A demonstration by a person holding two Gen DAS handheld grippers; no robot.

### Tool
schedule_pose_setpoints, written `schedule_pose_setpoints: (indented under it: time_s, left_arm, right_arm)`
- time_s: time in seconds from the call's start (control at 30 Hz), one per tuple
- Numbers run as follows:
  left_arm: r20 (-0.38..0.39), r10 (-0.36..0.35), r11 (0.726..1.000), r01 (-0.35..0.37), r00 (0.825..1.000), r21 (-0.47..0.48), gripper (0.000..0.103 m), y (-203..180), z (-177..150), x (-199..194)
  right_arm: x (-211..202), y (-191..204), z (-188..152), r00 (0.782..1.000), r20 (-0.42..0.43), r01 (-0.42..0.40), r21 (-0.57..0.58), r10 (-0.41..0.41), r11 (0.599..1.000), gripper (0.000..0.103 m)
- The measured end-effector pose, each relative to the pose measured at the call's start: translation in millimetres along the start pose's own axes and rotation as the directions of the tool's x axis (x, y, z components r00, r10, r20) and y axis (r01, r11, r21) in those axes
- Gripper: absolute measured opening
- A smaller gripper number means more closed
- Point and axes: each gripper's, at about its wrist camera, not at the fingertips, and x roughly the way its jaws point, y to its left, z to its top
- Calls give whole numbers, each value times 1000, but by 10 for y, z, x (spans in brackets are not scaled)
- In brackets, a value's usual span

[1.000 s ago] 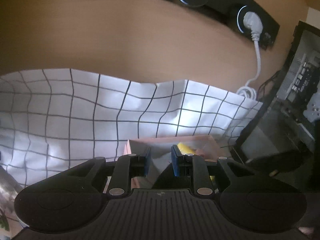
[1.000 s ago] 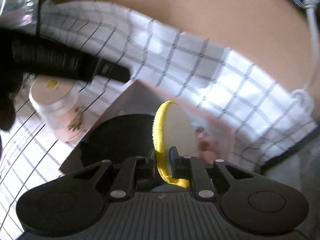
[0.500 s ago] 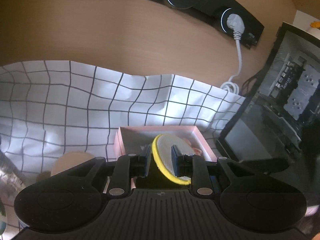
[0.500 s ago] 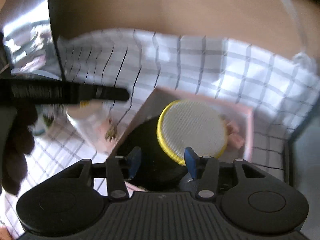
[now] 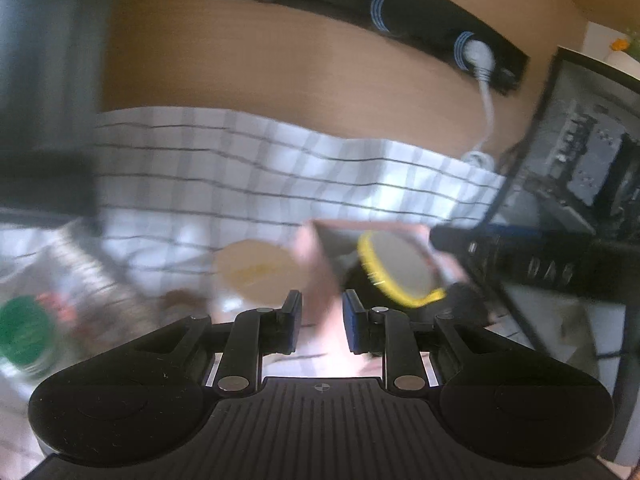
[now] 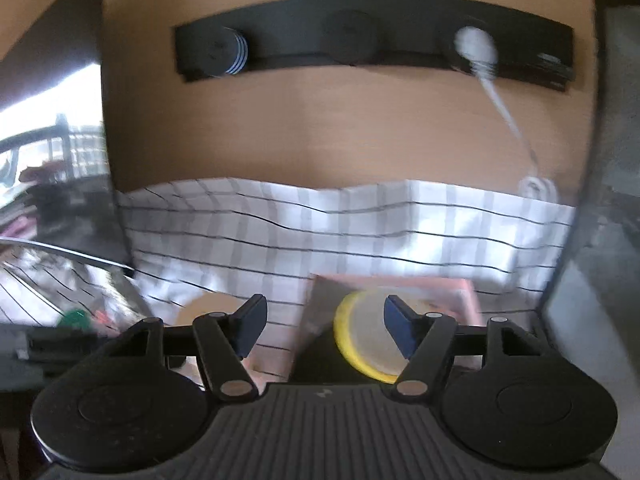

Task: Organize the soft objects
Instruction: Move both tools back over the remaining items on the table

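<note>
Checked cloth under pink box; yellow-rimmed pad inside, tilted on edge; right claw spread, left claw narrowly parted, empty

Both views motion-blurred, smear mostly horizontal. Checked cloth lines streak; bright sunlit patches on it, light probably from the left, where the right wrist view is blown out beyond the cloth. Wall above cloth dim, warm. Fisheye bends the outlet strip; corners dark.

Yellow pad released into box; right jaws wider.
</note>
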Motion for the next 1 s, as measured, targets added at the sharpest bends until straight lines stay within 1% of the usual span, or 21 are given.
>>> schedule_pose_setpoints:
  time_s: [0.13,0.2,0.3,0.37,0.43,0.5,0.57,0.63,0.7,0.77,0.83,0.9,0.93,1.0]
  left_arm:
    - [21,96,995,-95,995,-44,25,421,-119,-328]
    - [31,145,987,-143,989,-71,25,658,-183,-507]
    - [37,223,969,-217,974,-115,25,1047,-302,-770]
    - [38,266,955,-259,963,-143,25,1294,-368,-913]
    - [43,302,942,-291,952,-168,25,1521,-452,-1060]
    - [47,317,937,-305,947,-171,25,1711,-536,-1178]
    - [45,318,939,-308,947,-152,25,1847,-609,-1248]
    - [28,304,946,-298,952,-127,25,1946,-667,-1263]
    - [-4,280,953,-278,960,-117,25,2041,-698,-1221]
    - [-19,263,955,-263,965,-137,25,2104,-699,-1151]
    - [-18,245,957,-244,969,-157,24,2126,-650,-1084]
    - [4,196,968,-192,981,-162,25,2081,-524,-1006]
    - [5,172,974,-169,985,-152,24,2034,-420,-946]
    - [1,135,985,-134,991,-108,24,1917,-221,-831]
  right_arm:
    - [42,539,45,998,23,-65,-11,66,998,65]
    - [57,821,68,994,22,-103,-28,104,994,65]
    - [111,1225,80,987,10,-160,-73,161,984,65]
    - [154,1475,64,981,-9,-192,-117,192,974,65]
    - [187,1670,28,974,-47,-226,-170,221,959,65]
    - [178,1790,-44,965,-75,-261,-204,251,943,65]
    - [136,1851,-162,954,-95,-299,-240,284,924,65]
    - [106,1900,-290,947,-120,-321,-277,299,906,65]
    - [83,1954,-415,945,-146,-325,-304,294,895,65]
    - [56,1972,-516,945,-164,-322,-322,283,890,65]
    - [76,1945,-551,949,-173,-307,-321,263,896,65]
    - [62,1855,-571,949,-187,-300,-292,253,908,65]
    - [49,1805,-578,949,-192,-299,-285,251,911,65]
    - [18,1732,-602,956,-181,-278,-298,232,913,65]
